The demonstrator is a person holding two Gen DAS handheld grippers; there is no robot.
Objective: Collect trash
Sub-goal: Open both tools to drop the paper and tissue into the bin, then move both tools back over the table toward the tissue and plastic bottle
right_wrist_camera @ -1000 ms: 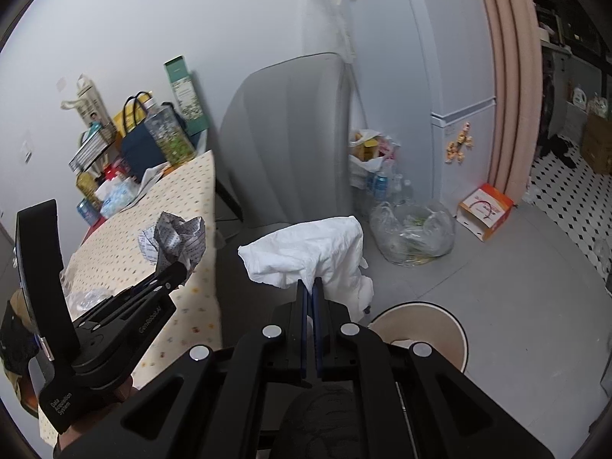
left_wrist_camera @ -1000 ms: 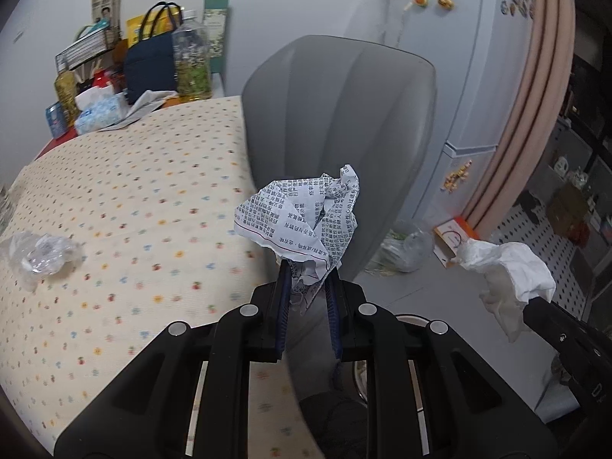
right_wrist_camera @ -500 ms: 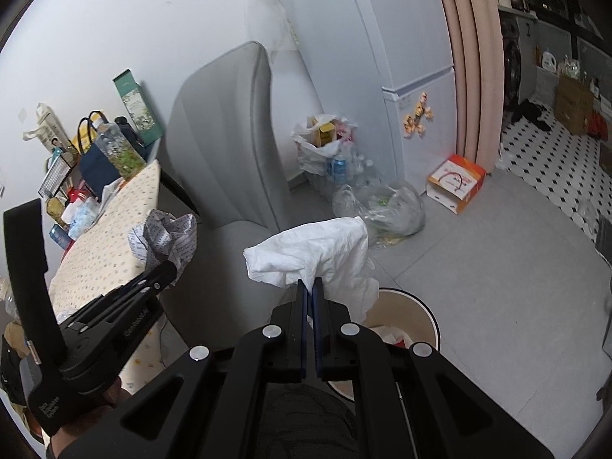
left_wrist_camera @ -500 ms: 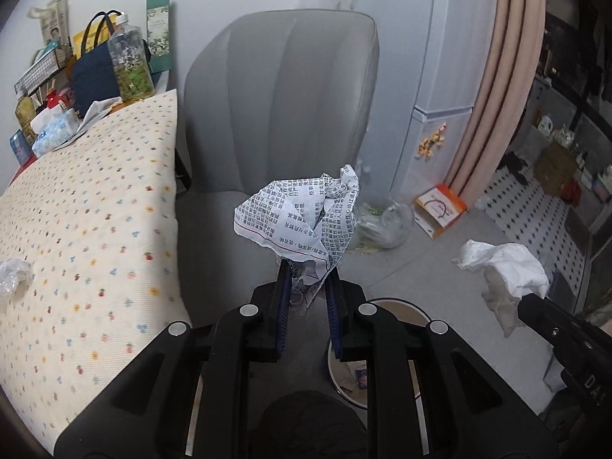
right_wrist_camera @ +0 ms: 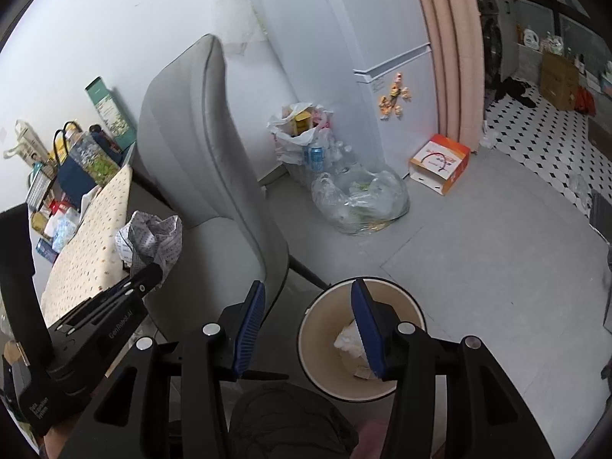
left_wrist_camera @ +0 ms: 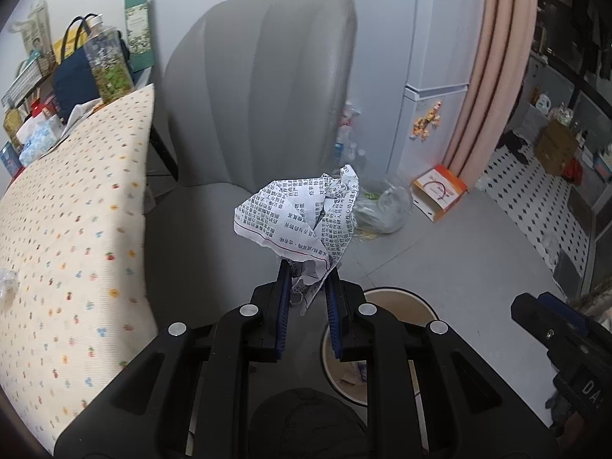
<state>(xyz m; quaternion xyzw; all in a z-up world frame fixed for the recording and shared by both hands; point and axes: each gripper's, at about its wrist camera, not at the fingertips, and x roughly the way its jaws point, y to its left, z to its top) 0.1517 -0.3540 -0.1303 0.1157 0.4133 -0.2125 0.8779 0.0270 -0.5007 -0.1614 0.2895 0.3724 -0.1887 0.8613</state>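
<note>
My left gripper (left_wrist_camera: 306, 273) is shut on a crumpled printed paper (left_wrist_camera: 302, 212), held over the grey chair seat beside the round beige bin (left_wrist_camera: 420, 306). The same paper (right_wrist_camera: 153, 235) shows at the left of the right wrist view, in the left gripper (right_wrist_camera: 151, 271). My right gripper (right_wrist_camera: 308, 287) hangs above the bin (right_wrist_camera: 317, 321) with its jaws opening and nothing between them. The white tissue (right_wrist_camera: 348, 340) lies inside the bin. At the right edge of the left wrist view the right gripper's tip (left_wrist_camera: 531, 308) holds nothing.
A grey chair (right_wrist_camera: 199, 145) stands between the dotted tablecloth table (left_wrist_camera: 69, 222) and the bin. Trash bags (right_wrist_camera: 355, 199), an orange-white box (right_wrist_camera: 440, 162) and a fridge (right_wrist_camera: 367, 38) line the far floor. A clear plastic scrap (left_wrist_camera: 5, 287) lies on the table.
The right gripper's jaws parted and the white tissue dropped into the bin. Both grippers moved away from the table toward the bin and lower; the left keeps its paper.
</note>
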